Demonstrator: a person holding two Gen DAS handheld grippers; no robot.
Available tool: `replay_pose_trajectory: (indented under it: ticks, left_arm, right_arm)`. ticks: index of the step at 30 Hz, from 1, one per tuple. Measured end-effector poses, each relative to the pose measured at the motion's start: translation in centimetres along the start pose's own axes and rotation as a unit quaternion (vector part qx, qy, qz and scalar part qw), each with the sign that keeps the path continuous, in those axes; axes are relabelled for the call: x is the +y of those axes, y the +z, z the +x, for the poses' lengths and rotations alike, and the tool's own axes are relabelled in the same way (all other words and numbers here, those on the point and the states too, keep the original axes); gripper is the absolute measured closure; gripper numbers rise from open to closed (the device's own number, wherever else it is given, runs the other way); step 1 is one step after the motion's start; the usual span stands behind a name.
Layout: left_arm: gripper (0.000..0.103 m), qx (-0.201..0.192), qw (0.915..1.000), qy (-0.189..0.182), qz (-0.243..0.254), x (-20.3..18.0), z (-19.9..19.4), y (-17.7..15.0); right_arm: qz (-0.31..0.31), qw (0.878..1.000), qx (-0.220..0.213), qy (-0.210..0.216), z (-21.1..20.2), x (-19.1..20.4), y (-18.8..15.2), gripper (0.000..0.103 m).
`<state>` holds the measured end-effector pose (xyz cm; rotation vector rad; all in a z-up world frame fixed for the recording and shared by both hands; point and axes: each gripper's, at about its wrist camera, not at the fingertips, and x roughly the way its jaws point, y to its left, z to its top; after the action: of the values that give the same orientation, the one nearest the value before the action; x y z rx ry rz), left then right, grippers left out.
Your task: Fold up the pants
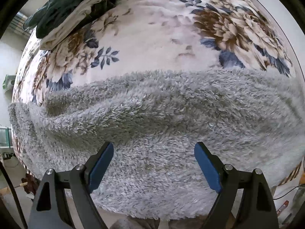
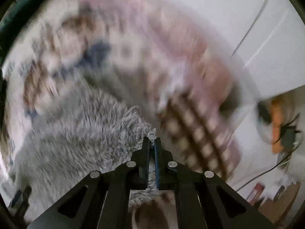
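The grey fleece pants [image 1: 152,118] lie spread across a floral bedspread [image 1: 148,34], with a raised fold running across them. My left gripper [image 1: 154,148] is open, its blue pads apart just above the pants near their front edge, holding nothing. In the right wrist view, my right gripper [image 2: 152,141] is shut on an edge of the grey fleece pants [image 2: 76,126], which bunch between the fingers and trail off to the left. That view is blurred by motion.
A stack of folded clothes, dark green on white [image 1: 72,9], sits at the far left of the bed. A pink and brown checked cloth [image 2: 198,129] lies right of my right gripper. A white wall [image 2: 247,9] and cluttered floor items [image 2: 282,133] are at the right.
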<state>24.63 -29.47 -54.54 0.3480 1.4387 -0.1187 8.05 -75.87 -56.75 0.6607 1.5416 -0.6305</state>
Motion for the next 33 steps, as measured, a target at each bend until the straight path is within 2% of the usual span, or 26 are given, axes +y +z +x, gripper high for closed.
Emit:
replay_pose_trajectory:
  ticks: [1,2,4,6,7,9,12,13,14,15,16,19,20,21,22,23,25,26,27,28,29,30,31,33]
  left_arm:
    - [0.017,0.0,1.0,-0.001,0.0,0.0,0.0,0.0]
    - [0.017,-0.001,1.0,-0.002,0.0,-0.1,-0.1,0.1]
    - [0.017,-0.006,1.0,0.0,0.001,-0.2,-0.2,0.2]
    - [0.017,-0.012,0.9999,0.003,0.001,-0.2,-0.2,0.2]
    - [0.017,-0.013,0.9999,0.005,0.0,-0.2,-0.2,0.3]
    - [0.017,-0.016,0.9997,0.018,-0.001,-0.3,0.1,0.5]
    - [0.017,-0.028,0.9975,0.065,0.001,-0.5,0.4,0.8]
    - [0.017,-0.034,0.9958,0.085,0.003,-0.6,0.5,1.0]
    - [0.017,-0.037,0.9947,0.096,0.002,-0.5,0.6,1.1]
    - [0.017,-0.039,0.9938,0.104,-0.001,-0.3,0.7,1.2]
    - [0.017,-0.039,0.9938,0.104,-0.007,0.0,0.8,1.3]
    - [0.017,-0.037,0.9944,0.096,-0.023,1.2,0.8,1.5]
    - [0.017,-0.038,0.9945,0.094,-0.027,1.5,0.8,1.5]
    - [0.017,-0.038,0.9946,0.092,-0.03,1.7,0.7,1.4]
    - [0.017,-0.038,0.9946,0.09,-0.034,2.1,0.7,1.4]
    - [0.017,-0.035,0.9949,0.086,-0.04,2.4,0.7,1.4]
    - [0.017,-0.03,0.9954,0.077,-0.048,3.0,0.8,1.4]
    - [0.017,-0.031,0.9954,0.074,-0.052,3.2,0.7,1.3]
    - [0.017,-0.035,0.9953,0.069,-0.059,3.8,0.4,1.2]
    - [0.017,-0.036,0.9951,0.065,-0.065,4.4,0.2,1.2]
    - [0.017,-0.036,0.9947,0.063,-0.073,5.3,-0.2,1.1]
    - [0.017,-0.037,0.9942,0.058,-0.082,6.4,-0.5,1.0]
    - [0.017,-0.038,0.9937,0.053,-0.091,7.6,-0.8,0.9]
    - [0.017,-0.037,0.992,0.051,-0.11,10.9,-1.3,0.5]
  right_arm:
    - [0.002,1.0,0.02,0.006,0.9,0.1,0.3,0.097]
    - [0.0,1.0,0.018,0.013,0.6,0.1,0.6,0.093]
    - [-0.008,1.0,-0.021,0.006,-1.3,0.7,1.0,0.069]
    - [-0.017,0.997,-0.068,0.031,-3.7,1.8,1.3,0.052]
    - [-0.023,0.995,-0.083,0.041,-4.5,2.7,1.6,0.05]
    - [-0.041,0.995,-0.084,0.044,-4.6,4.5,2.9,0.05]
    - [-0.071,0.995,-0.07,0.017,-2.4,7.4,5.1,0.05]
    - [-0.08,0.995,-0.06,0.006,-1.4,8.3,5.9,0.053]
    - [-0.088,0.995,-0.055,-0.007,-0.6,9.1,6.4,0.06]
    - [-0.101,0.993,-0.054,-0.01,-0.1,9.8,6.6,0.097]
    - [-0.114,0.992,-0.056,-0.029,0.4,10.5,6.7,0.098]
    - [-0.144,0.977,-0.132,-0.091,-1.6,11.6,5.9,0.103]
    - [-0.13,0.972,-0.159,-0.111,-2.8,11.0,6.0,0.103]
    - [-0.112,0.973,-0.166,-0.116,-3.2,10.2,6.4,0.103]
    - [-0.092,0.977,-0.157,-0.114,-3.1,9.1,7.1,0.103]
    - [-0.076,0.984,-0.132,-0.092,-2.5,8.3,7.8,0.102]
    - [-0.054,0.996,-0.062,-0.017,-1.2,7.7,8.7,0.101]
    - [-0.05,0.998,-0.041,0.006,-1.0,7.7,8.6,0.099]
    - [-0.055,0.998,-0.025,0.021,-1.3,8.3,8.0,0.089]
    - [-0.068,0.997,-0.025,0.029,-2.0,9.2,7.0,0.068]
    - [-0.085,0.995,-0.031,0.028,-2.8,10.4,5.7,0.054]
    - [-0.099,0.994,-0.035,0.027,-3.4,11.6,4.3,0.031]
    - [-0.108,0.993,-0.037,0.03,-3.9,12.7,2.9,0.025]
    - [-0.129,0.991,-0.019,0.04,-4.4,15.9,-1.3,0.025]
